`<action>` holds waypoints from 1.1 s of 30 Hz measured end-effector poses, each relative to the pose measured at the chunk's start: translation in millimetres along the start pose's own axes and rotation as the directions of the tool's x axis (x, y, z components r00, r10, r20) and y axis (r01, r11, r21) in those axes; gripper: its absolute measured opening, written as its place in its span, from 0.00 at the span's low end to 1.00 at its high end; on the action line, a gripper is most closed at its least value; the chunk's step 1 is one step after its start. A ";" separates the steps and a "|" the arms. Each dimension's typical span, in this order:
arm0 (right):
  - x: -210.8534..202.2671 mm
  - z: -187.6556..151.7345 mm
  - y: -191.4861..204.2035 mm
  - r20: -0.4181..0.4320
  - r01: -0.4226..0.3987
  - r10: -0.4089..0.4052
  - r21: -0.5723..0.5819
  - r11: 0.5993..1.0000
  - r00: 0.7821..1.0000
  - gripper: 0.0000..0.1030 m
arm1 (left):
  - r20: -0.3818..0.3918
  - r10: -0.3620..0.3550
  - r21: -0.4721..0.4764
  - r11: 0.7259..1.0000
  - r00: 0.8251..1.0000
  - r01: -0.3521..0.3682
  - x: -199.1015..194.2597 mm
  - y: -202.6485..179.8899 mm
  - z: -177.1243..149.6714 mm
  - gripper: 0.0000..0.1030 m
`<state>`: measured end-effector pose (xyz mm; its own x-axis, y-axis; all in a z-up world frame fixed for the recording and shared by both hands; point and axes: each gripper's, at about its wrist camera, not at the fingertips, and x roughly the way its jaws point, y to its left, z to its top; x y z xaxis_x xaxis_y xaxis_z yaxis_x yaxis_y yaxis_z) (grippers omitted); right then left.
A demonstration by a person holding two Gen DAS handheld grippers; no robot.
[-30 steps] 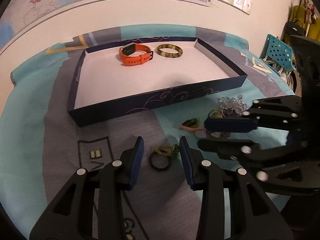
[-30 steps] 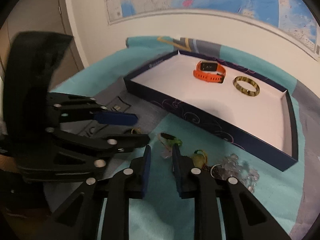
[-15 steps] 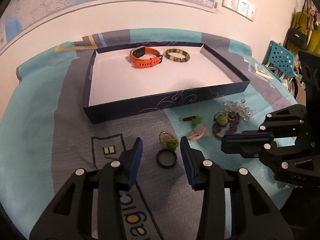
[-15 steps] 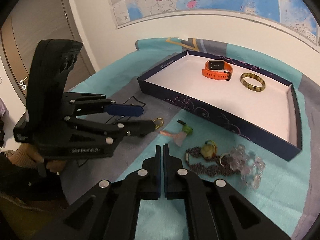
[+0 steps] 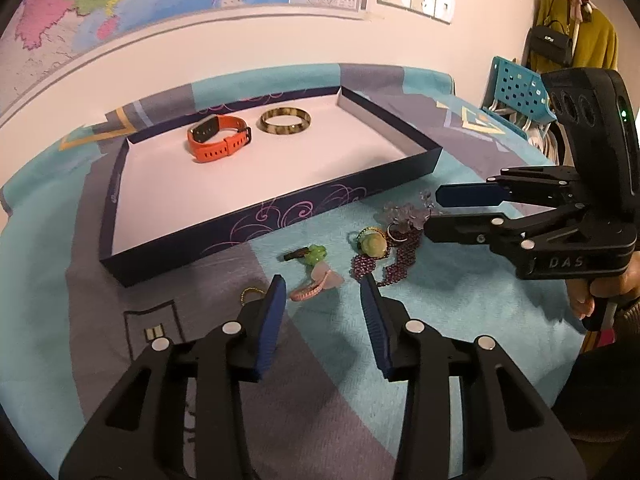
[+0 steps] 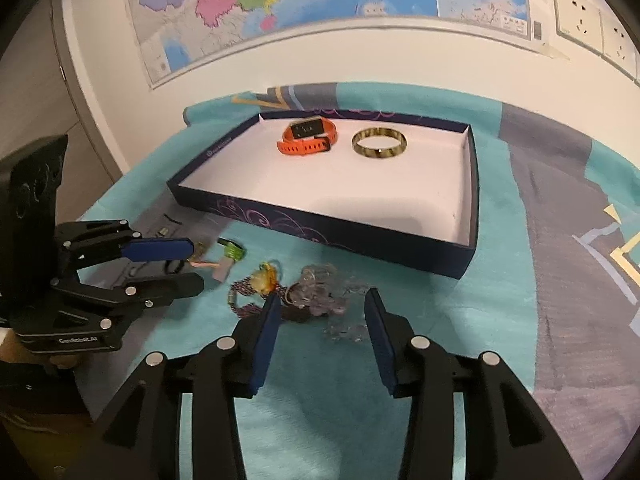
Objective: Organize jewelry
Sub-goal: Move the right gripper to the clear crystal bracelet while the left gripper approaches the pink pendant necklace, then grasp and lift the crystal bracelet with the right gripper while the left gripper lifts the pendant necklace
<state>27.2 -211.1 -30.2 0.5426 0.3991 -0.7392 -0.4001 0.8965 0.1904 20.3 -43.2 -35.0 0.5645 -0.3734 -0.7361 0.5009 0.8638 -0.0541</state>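
- Right tool [image 6: 322, 326]: jaws apart, having just been opening, nothing pressed between the pads; it hovers over the clear bead cluster [image 6: 334, 296], with the purple bead strand [image 6: 244, 294] just left of it.
- Left tool [image 5: 324, 312]: jaws part open and empty, aimed at the pink charm [image 5: 320, 284] and green charm [image 5: 314, 254] on the table [image 5: 460, 304].
- Tray [image 6: 472, 200]: already holds the orange watch [image 6: 307, 137] and the mottled bangle [image 6: 379, 143]; its near floor is bare.
- Judged step: the right tool is set to pick up the bead cluster.
- Technique: lower until both pads straddle the cluster, close on its densest part, and lift slowly, since the purple strand touches it and may drag along.
- Keep the two tools well apart during the lift.
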 end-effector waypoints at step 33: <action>-9.1 -0.8 -33.0 0.006 0.000 0.000 0.102 0.995 1.000 0.57 | -0.029 -0.069 -0.031 0.997 0.997 0.068 -2.2 2.3 -4.6 0.27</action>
<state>34.8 -244.5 -30.3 0.5470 0.3998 -0.7355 -0.3229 0.9114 0.2552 17.2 -38.8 -36.7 0.5091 -0.4219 -0.7502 0.5176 0.8465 -0.1247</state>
